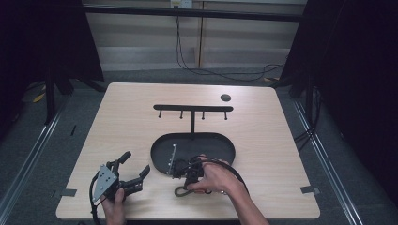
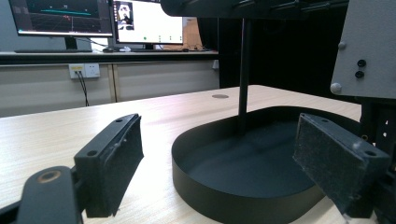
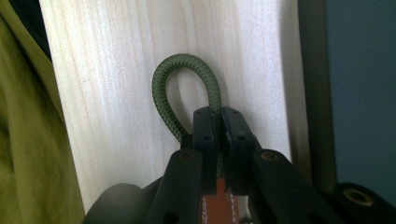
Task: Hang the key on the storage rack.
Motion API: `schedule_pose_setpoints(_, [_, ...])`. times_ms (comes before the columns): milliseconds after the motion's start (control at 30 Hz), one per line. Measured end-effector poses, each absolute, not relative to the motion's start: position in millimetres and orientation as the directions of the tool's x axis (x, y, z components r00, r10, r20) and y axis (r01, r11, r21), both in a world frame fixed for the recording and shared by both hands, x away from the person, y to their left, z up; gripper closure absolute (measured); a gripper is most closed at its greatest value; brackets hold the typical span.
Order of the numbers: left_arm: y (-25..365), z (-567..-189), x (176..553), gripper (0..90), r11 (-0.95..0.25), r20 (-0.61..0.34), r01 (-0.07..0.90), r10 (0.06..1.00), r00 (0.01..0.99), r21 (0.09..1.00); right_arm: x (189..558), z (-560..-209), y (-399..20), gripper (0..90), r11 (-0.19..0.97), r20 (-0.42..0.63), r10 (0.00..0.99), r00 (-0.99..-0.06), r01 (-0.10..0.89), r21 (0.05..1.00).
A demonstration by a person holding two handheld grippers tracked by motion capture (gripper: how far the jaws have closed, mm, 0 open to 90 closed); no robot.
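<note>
Jaws of the right gripper [image 3: 217, 122] pinch one green cord loop [image 3: 186, 88]; left gripper [image 1: 133, 169] is spread beside one black tray [image 1: 225, 144].

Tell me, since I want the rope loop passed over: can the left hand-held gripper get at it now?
Probably yes. The left hand-held gripper is open and empty, with bare table between it and the green rope loop, though the right hand-held gripper is shut on one strand.

Table: light wood table [image 1: 126, 117].
On it: black oval tray [image 1: 162, 145] with hook stand [image 1: 193, 108]; small dark disc [image 1: 225, 97].
</note>
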State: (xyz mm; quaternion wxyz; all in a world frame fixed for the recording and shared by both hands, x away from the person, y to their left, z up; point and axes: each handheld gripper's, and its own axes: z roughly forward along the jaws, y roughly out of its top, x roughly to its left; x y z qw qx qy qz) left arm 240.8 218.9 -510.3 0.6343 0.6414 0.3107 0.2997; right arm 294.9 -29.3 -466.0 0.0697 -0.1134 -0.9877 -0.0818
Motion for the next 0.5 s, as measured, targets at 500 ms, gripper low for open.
schedule_pose_setpoints(500, [218.9,-510.3,240.8,15.5,-0.003,-0.009,0.018,0.779,0.627,1.0,296.9,-447.5,-48.6,85.6,0.937,0.179,0.233,-0.956,0.27,0.222])
